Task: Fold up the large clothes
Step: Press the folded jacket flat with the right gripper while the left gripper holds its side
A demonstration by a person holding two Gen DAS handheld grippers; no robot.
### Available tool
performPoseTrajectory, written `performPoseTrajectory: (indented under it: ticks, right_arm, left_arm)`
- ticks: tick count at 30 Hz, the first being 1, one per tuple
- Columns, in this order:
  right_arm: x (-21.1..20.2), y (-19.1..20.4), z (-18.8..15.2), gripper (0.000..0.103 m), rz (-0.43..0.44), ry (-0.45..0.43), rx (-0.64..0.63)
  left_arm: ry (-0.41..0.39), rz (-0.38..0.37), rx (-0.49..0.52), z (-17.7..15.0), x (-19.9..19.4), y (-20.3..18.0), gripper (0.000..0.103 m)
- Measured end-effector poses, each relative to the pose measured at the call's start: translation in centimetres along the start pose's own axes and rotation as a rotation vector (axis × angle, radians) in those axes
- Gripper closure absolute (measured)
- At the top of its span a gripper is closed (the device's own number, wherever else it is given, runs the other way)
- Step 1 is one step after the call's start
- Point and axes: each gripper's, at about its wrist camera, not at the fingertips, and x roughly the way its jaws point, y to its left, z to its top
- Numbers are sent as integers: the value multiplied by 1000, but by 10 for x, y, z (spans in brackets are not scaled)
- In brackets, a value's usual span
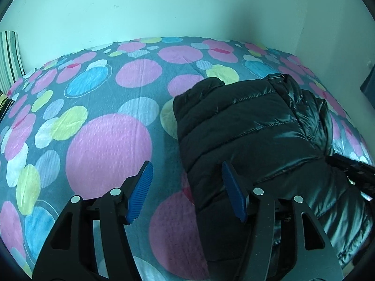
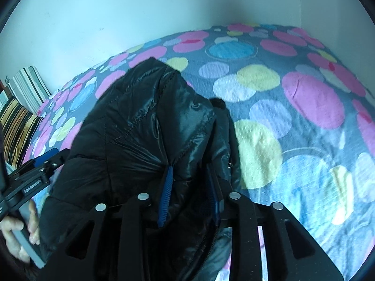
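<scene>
A black shiny quilted puffer jacket (image 1: pixel 253 135) lies bunched on a bed with a polka-dot sheet (image 1: pixel 105 140). My left gripper (image 1: pixel 187 187) is open, its blue pads wide apart; its right finger rests against the jacket's left edge and nothing is held. In the right wrist view the jacket (image 2: pixel 145 126) fills the middle. My right gripper (image 2: pixel 189 187) is shut on a fold of the jacket's fabric, which bunches between its blue pads. The left gripper (image 2: pixel 44 161) shows at the left edge of that view, held by a hand.
A pale wall (image 1: pixel 164 11) runs behind the bed. Striped pillows (image 2: pixel 21 103) lie at the bed's left end. The polka-dot sheet spreads to the right of the jacket (image 2: pixel 304 117) and to its left (image 1: pixel 70 117).
</scene>
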Motion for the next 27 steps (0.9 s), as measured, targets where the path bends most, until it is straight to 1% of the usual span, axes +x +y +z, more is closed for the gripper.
performPoseTrajectory:
  ticks: [1, 3, 6, 9, 12, 13, 14, 15, 18, 21, 23, 24, 27]
  right_arm:
    - [-8, 1, 3, 69, -6, -13, -4]
    - [-22, 3, 10, 55, -18, -47, -14]
    - [-32, 5, 24, 46, -26, -82, -21]
    - [-23, 5, 44, 45, -34, -85, -27]
    - [2, 0, 58, 46, -24, -36, -16]
    - [11, -2, 59, 50, -23, -13, -19]
    - [18, -3, 59, 59, -17, 5, -18]
    - [26, -6, 58, 63, -11, 33, -10]
    - [41, -11, 52, 63, -34, 74, -14]
    - [58, -16, 45, 63, -47, 109, -25]
    - [67, -25, 42, 62, -23, 128, 3]
    - [70, -29, 41, 61, -6, 136, 24]
    - [77, -38, 36, 60, 27, 144, 61]
  left_arm:
    - [-4, 3, -1, 2, 0, 2, 42]
    - [-13, 2, -16, 7, -1, 8, 42]
    - [-17, -6, -47, 13, 1, 16, 42]
    - [-10, -33, -53, 21, 8, 17, 41]
    - [9, -45, -17, 23, 17, 6, 41]
    - [12, -45, -4, 23, 19, 2, 41]
    - [9, -37, 14, 23, 21, -4, 41]
    - [8, -27, 35, 22, 23, -9, 41]
    - [23, -16, 84, 22, 29, -22, 42]
    - [47, -22, 87, 21, 37, -28, 44]
    - [51, -23, 94, 21, 41, -31, 47]
    - [53, -23, 104, 20, 43, -35, 49]
    - [56, -14, 119, 17, 48, -41, 51]
